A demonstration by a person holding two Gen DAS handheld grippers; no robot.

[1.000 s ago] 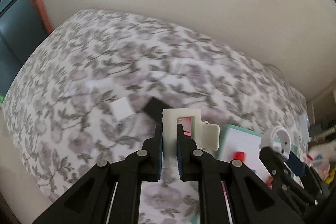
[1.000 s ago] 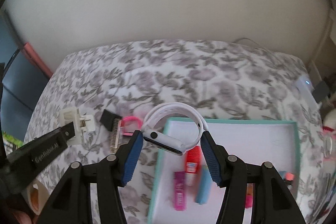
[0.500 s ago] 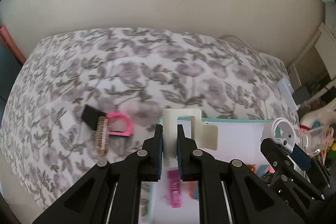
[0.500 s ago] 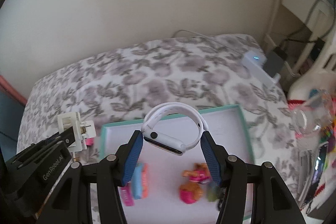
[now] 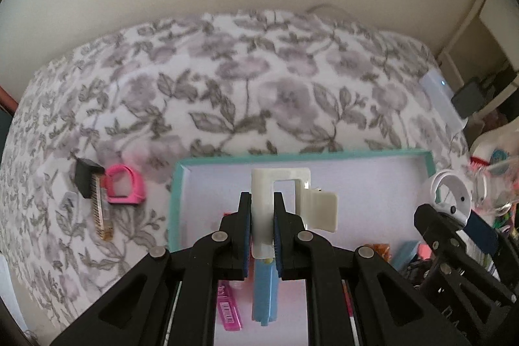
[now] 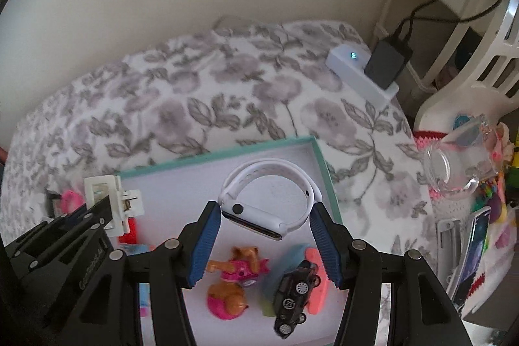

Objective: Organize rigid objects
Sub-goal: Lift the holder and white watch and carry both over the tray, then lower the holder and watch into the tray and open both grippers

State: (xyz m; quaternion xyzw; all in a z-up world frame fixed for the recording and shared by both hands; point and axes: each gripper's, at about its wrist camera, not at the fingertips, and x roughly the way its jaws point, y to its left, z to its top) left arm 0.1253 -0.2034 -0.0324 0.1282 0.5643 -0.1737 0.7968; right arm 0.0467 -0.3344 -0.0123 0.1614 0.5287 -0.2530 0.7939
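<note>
My left gripper [image 5: 262, 209] is shut on a white plastic clip piece [image 5: 282, 193] and holds it above the teal-rimmed white box [image 5: 340, 155]. It also shows in the right wrist view [image 6: 107, 200]. My right gripper [image 6: 266, 226] is shut on a white smartwatch [image 6: 269, 200] and holds it above the same box [image 6: 227, 151], near its right side. In the box lie a toy dog [image 6: 233, 281], a black toy car [image 6: 293, 300], a blue bar [image 5: 264, 294] and a pink strip [image 5: 228, 307].
A black comb piece [image 5: 92, 193] and a pink ring-shaped piece [image 5: 125, 188] lie on the floral bedspread left of the box. A white device with a black plug [image 6: 366, 70] sits at the bed's far right. A clear jar [image 6: 454, 158], a phone [image 6: 470, 248] and clutter lie at the right.
Both grippers moved right with their loads, from over the bedspread to above the box. The box contents came into view.
</note>
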